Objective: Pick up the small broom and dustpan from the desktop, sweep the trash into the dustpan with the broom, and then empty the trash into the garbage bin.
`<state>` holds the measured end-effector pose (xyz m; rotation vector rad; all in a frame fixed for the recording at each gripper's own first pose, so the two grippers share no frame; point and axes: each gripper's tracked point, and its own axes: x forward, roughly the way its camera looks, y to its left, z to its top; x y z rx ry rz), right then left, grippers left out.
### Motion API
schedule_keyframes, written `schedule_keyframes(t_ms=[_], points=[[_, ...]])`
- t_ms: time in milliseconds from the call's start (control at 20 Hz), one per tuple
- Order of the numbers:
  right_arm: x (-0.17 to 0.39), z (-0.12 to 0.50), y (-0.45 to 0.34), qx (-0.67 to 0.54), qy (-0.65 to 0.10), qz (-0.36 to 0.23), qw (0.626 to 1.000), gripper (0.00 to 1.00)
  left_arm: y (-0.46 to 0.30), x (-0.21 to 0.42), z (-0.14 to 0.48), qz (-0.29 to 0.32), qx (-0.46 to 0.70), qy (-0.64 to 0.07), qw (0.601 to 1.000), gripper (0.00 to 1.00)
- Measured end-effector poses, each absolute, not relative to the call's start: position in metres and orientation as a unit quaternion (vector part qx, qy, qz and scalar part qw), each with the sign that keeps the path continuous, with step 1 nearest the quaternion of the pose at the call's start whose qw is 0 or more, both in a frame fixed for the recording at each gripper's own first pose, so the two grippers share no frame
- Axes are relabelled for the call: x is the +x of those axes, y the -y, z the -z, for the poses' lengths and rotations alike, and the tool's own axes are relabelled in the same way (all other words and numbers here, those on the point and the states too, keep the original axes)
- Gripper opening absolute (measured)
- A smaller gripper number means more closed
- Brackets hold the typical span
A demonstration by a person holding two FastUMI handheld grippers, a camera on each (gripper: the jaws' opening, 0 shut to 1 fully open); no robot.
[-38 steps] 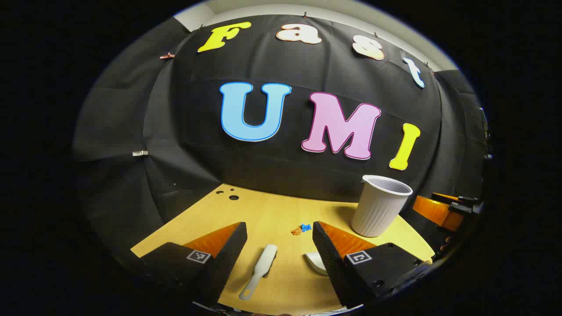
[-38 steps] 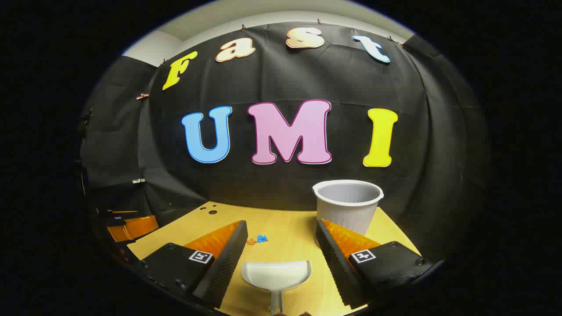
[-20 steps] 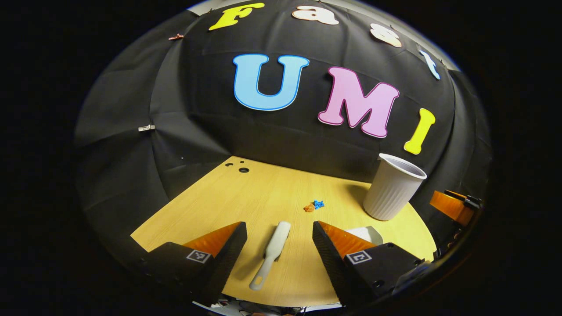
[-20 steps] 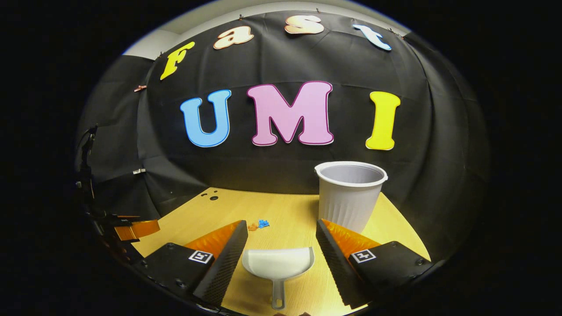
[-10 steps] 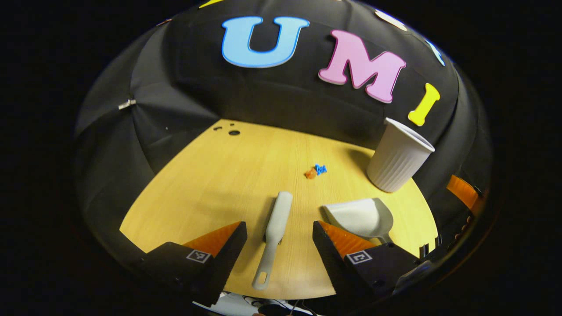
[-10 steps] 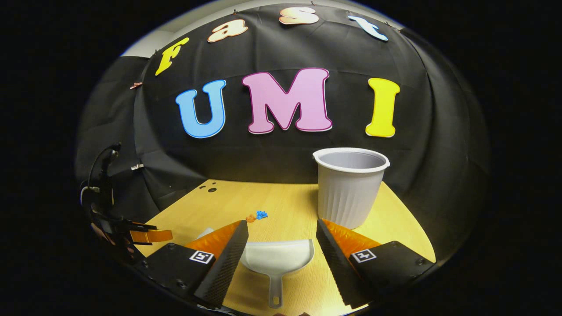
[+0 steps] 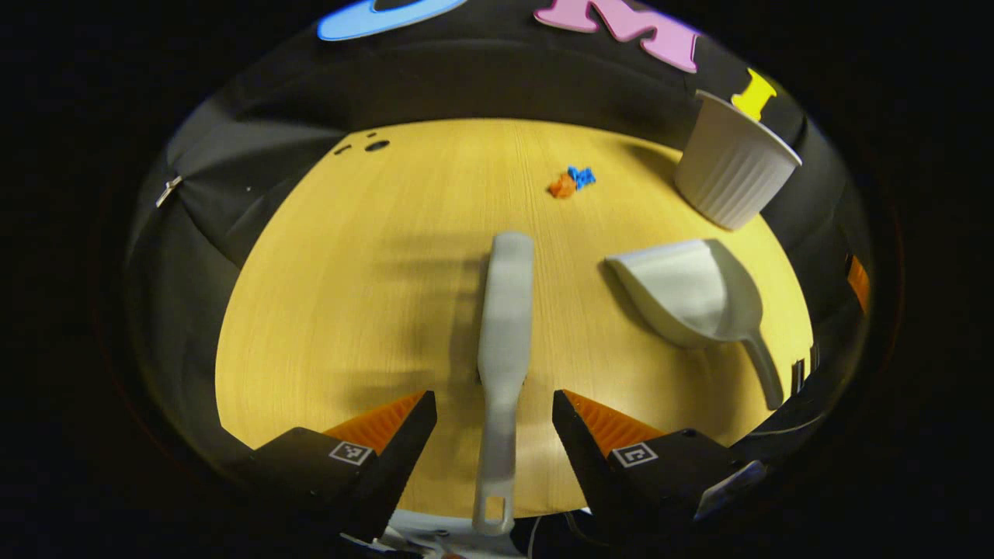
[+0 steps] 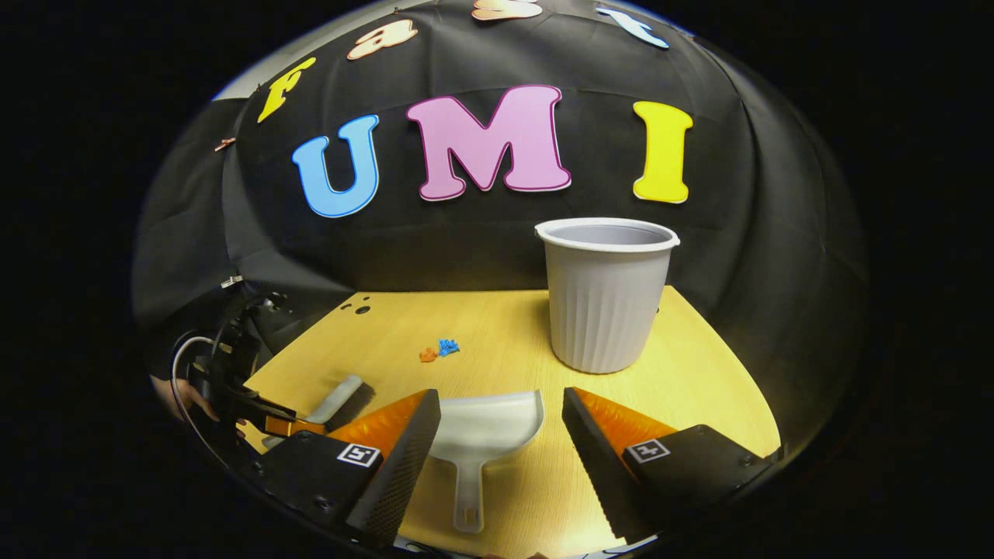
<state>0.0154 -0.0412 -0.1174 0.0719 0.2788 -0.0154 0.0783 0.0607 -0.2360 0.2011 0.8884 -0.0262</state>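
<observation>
At bottom centre of the left gripper view, the left gripper is spread around the broom handle; the right gripper, also spread, frames the dustpan. Nothing is lifted yet; trash lies unswept near the garbage bin

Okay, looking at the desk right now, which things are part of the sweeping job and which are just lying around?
Part of the job:
- small broom
- dustpan
- trash bits, orange and blue
- ribbed bin
- left hand-held gripper, open around the broom handle
- right hand-held gripper, open around the dustpan

Just there:
- wooden desktop
- small holes in the desktop's far corner
</observation>
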Motion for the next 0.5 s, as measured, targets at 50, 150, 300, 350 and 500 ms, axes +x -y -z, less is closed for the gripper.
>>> schedule_keyframes(t_ms=[50,150,300,350,500], points=[[0.014,0.121,0.041,0.037,-0.144,0.006,0.989,0.99,-0.062,0.08,0.24,0.009,0.106,-0.438,0.893,0.96],[0.012,0.129,0.041,0.036,-0.153,0.003,0.988,0.99,-0.062,0.084,0.249,0.007,0.11,-0.451,0.886,0.95],[0.008,0.144,0.039,0.038,-0.174,-0.003,0.984,0.99,-0.062,0.094,0.263,0.002,0.094,-0.468,0.879,0.93],[0.007,0.148,0.038,0.038,-0.182,-0.006,0.982,0.99,-0.061,0.096,0.266,-0.001,0.088,-0.471,0.878,0.93],[0.003,0.159,0.036,0.041,-0.202,-0.011,0.978,0.99,-0.064,0.105,0.266,-0.008,0.093,-0.465,0.88,0.8]])
